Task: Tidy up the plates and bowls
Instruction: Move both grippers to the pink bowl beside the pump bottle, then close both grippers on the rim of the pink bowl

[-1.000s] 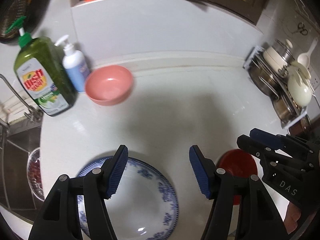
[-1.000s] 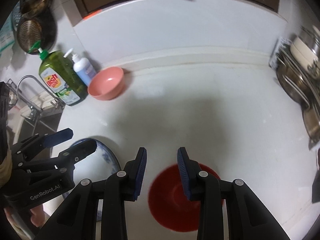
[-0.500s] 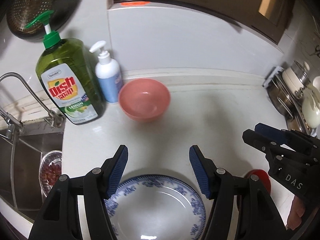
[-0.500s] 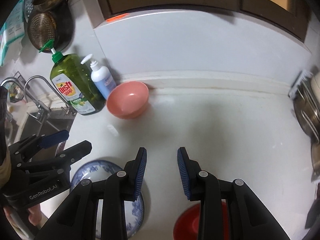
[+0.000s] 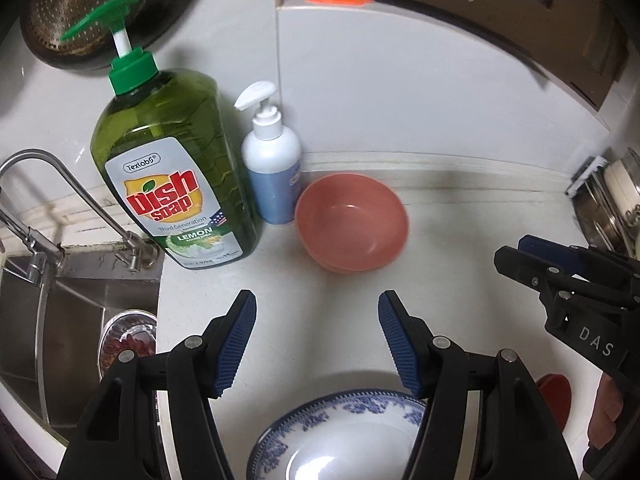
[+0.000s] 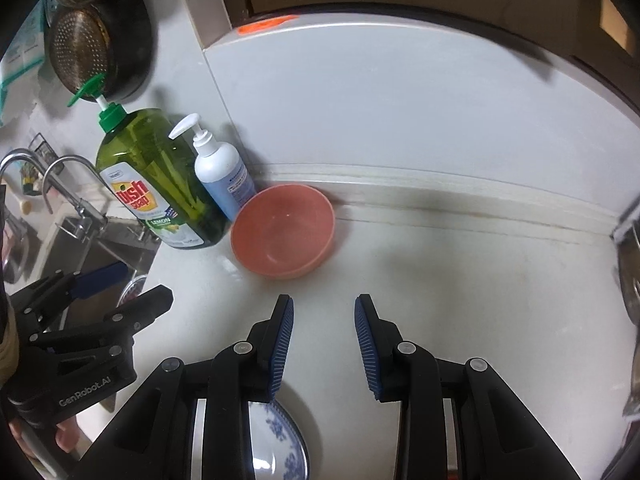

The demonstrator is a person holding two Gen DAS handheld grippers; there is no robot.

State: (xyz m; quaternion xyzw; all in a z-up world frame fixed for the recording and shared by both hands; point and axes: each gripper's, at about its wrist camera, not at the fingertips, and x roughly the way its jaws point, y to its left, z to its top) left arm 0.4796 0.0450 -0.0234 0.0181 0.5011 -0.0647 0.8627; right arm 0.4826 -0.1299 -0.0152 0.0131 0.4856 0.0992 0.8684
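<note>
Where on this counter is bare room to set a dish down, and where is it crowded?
Free: the white counter right of the pink bowl, up to the back ledge. Crowded: the left corner, with dish soap bottle, pump bottle and bowl bunched together; the near edge holds the blue-patterned plate.

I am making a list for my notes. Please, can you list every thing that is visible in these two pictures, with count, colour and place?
Bowl: 1, pink, on the counter by the back wall, right of the bottles.
Plate: 1, white with blue pattern, near counter edge.
Red dish: 1, red, right of the plate, mostly hidden.
Dish soap bottle: 1, green, beside the sink.
Pump bottle: 1, white and blue, between soap and bowl.
Faucet: 1, metal, over the sink.
Strainer: 1, metal, hanging on the wall.
Dish rack: 1, metal, far right.
Left claw: black, blue pads, open, empty.
Right claw: the same, open, empty.
</note>
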